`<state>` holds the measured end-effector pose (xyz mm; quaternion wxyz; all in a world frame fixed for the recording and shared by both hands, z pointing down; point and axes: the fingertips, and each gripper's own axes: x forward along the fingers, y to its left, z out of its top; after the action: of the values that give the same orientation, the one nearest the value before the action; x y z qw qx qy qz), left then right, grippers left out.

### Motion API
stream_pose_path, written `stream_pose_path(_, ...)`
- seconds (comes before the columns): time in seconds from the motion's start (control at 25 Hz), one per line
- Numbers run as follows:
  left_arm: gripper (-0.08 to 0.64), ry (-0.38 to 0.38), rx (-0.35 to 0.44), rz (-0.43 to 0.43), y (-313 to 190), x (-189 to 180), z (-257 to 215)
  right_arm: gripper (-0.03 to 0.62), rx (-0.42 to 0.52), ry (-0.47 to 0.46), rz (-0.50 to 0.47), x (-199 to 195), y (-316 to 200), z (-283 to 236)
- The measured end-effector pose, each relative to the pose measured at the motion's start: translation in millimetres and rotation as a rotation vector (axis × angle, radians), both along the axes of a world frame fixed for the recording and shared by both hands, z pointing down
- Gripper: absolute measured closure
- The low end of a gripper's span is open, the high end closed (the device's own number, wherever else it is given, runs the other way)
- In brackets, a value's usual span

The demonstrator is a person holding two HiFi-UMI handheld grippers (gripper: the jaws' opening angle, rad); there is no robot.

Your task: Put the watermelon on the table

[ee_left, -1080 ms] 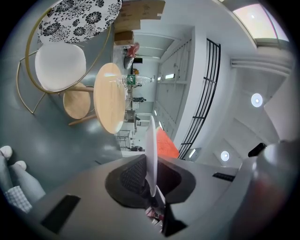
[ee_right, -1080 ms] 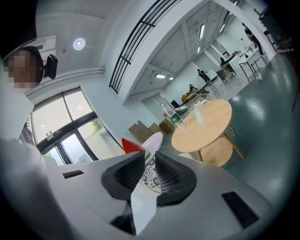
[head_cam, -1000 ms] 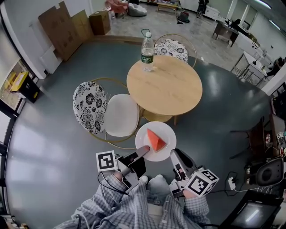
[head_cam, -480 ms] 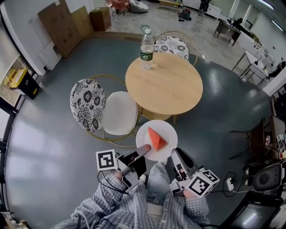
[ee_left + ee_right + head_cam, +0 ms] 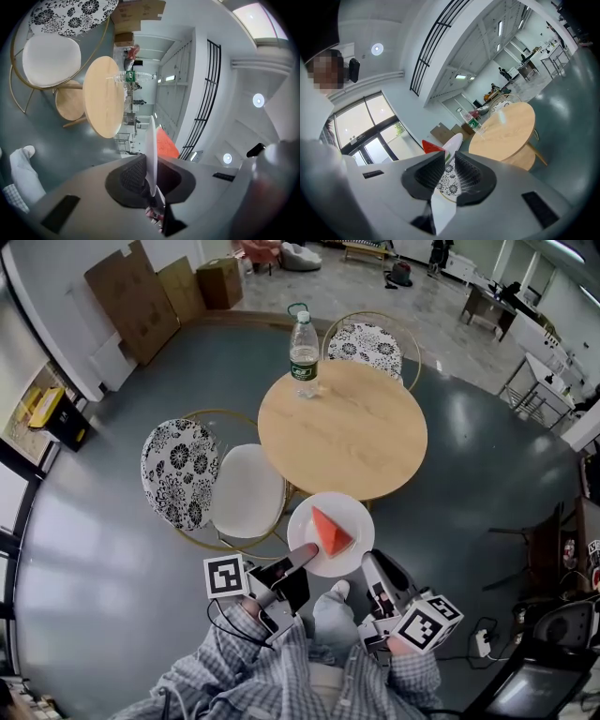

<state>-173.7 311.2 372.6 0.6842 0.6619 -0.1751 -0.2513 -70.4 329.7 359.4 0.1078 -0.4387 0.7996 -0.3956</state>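
Both left fingers (image 5: pixel 300 557) and right fingers (image 5: pixel 375 571) pinch the plate (image 5: pixel 354 514), carrying watermelon (image 5: pixel 328 531); next, lower it level onto the surface (image 5: pixel 347 427) ahead.

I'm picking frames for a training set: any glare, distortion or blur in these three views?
Head view: strong fisheye bending, pale glare on the floor, table sharp. Left gripper view: rolled sideways, dark corners, plate edge-on. Right gripper view: tilted, windows overbright.
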Motion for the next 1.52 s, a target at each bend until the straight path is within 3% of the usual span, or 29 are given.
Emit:
stream_pose_path(0.72,0.529,0.004,0.012,-0.076,-85,80,-20,0.520,0.032,-0.025,-0.055,81,-93,-20)
stream_pose_path(1.52,0.529,-0.022,-0.007,-0.070,-126,112,-13,0.520,0.014,-0.061,-0.021,114,-133,-13)
